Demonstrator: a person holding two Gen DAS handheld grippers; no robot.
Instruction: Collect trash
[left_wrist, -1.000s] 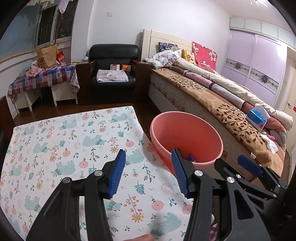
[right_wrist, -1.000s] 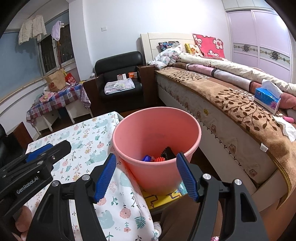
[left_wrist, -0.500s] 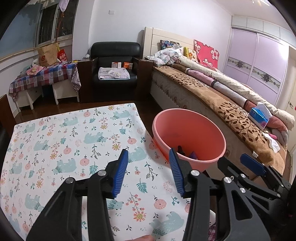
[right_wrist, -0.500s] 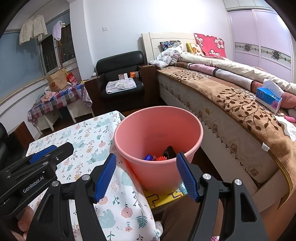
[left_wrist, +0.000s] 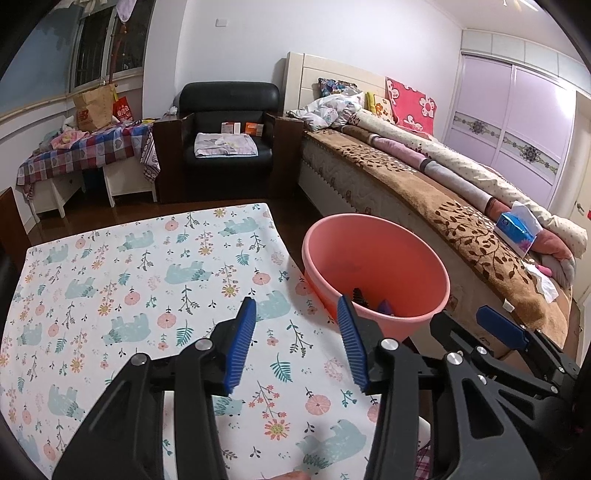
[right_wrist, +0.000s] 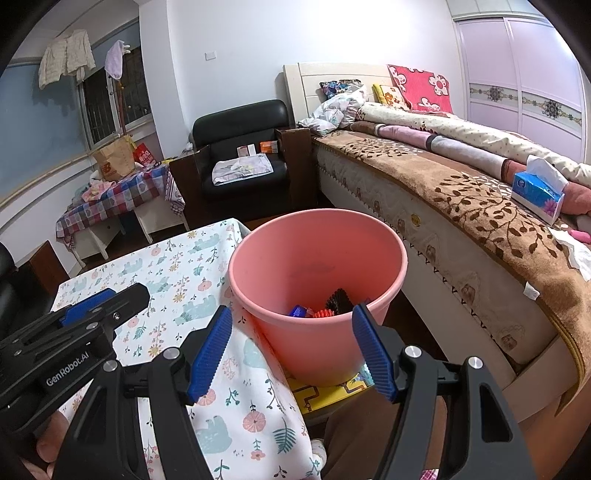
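I've got the pink bucket dead ahead of the right gripper, standing on a yellow mat on the floor, just beside the counter edge & near the bed. Inside, at the bottom: a blue bit, an orange-red ridged bit & a black ridged piece, all small, can't tell exactly what they are. From the left wrist cam the same bucket sits right of the counter; only the black and a purple-blue scrap show over the rim.

Left gripper: fingers apart w/ nothing between them, having just closed in a little, hanging over the counter's flowered bear-print cloth. Right gripper: fingers wide apart, empty, framing the bucket's near wall w/o touching it.

Counter top is bare cloth. Room: black armchair w/ folded fabric & small boxes on the seat, a side table under a checked cloth w/ bags on it, a tissue box on the brown bed cover, lilac wardrobe doors behind.

A fingertip shows at the bottom edge of the left view, cut off. Bucket's base is part hidden by the right fingers.
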